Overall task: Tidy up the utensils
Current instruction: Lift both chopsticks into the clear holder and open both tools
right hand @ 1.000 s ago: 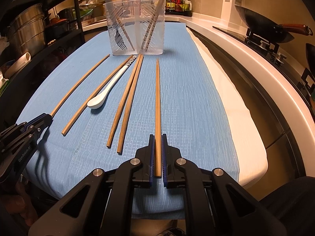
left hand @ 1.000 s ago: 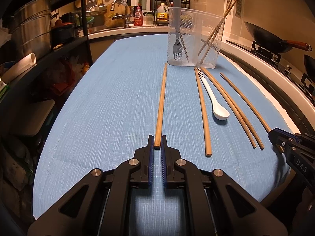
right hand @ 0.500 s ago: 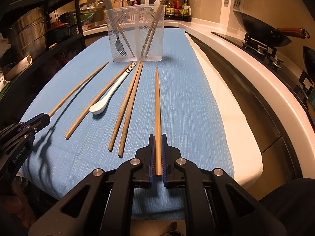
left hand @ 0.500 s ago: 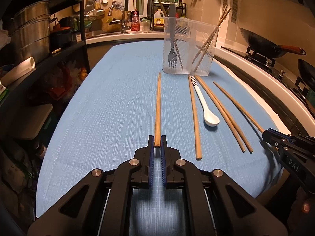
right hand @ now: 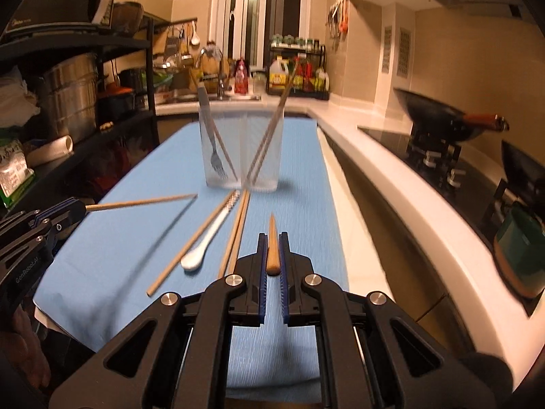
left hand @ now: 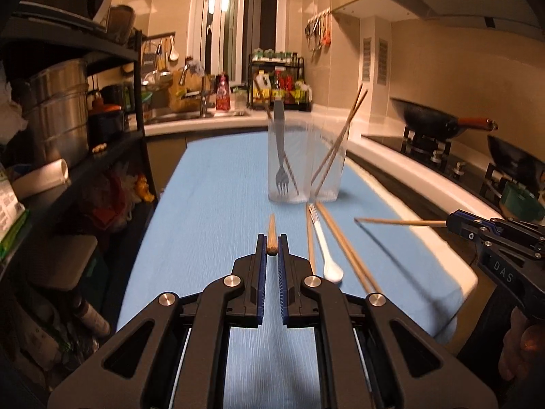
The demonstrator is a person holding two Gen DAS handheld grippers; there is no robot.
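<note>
Gripping one chopstick apiece, both lifted clear of the blue cloth [left hand: 211, 211] on the desk. Left chopstick [right hand: 143, 201] pinched at its thick butt by the left tool [left hand: 271, 248], shaft jutting out level, seen end-on from its own camera. Right chopstick [left hand: 398, 221] clamped the same way in the right tool [right hand: 272, 255], tip angled toward the middle. Both tools squeezed tight on the wood, no gap to spare.

Aiming, probably, at the clear holder [right hand: 243, 150] ahead, already carrying a fork [right hand: 213, 143] and slanted chopsticks [right hand: 269, 136]. Risky from here: long sticks held only at the very end, so easily pivoting or slipping in the grip on a fast swing. Crossing paths too, tips close to clashing mid-air. Could also clip the holder's rim and tip it, or snag on the sticks inside. Beneath, a white spoon [left hand: 325, 245] and three loose chopsticks [right hand: 235, 231], ready to scatter under a low pass.
</note>
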